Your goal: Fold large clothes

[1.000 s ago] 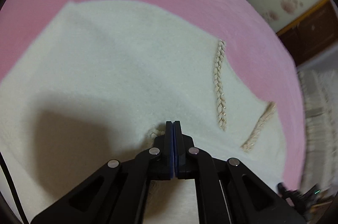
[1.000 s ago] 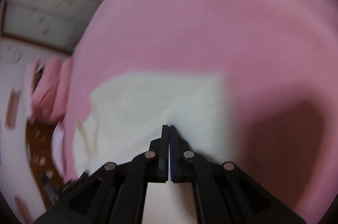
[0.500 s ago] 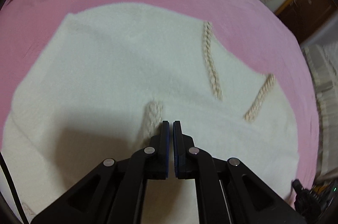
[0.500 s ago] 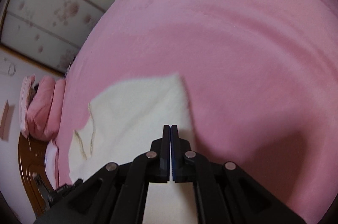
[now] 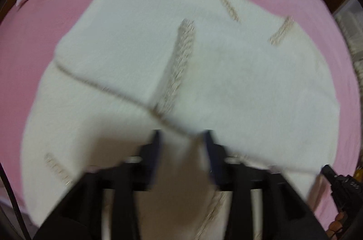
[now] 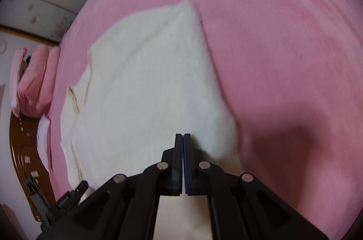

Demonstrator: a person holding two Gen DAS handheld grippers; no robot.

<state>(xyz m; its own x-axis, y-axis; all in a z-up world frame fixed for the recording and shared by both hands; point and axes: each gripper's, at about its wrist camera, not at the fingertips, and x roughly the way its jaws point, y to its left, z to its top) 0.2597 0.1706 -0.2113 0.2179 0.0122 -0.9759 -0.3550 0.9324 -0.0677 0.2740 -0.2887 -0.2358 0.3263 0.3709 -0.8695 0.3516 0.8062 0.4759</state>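
A cream fuzzy garment (image 5: 238, 86) with braided trim (image 5: 181, 63) lies spread on a pink bedspread (image 6: 283, 36); it looks soft, light and floppy (likely to sag between grips), so hems and corners seem the best holds. The left gripper (image 5: 182, 149) has just been opening, its jaws now apart where a second ago they were together, the cloth's folded edge between them but unpinched. The right gripper (image 6: 183, 144) is pressed together on the cloth edge, as before.

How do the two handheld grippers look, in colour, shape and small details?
Both the left gripper and the right gripper are black, with angular linkage arms and round silver pins. Their flat fingers carry dark blue pads. A thin black cable runs along the left view's edge.
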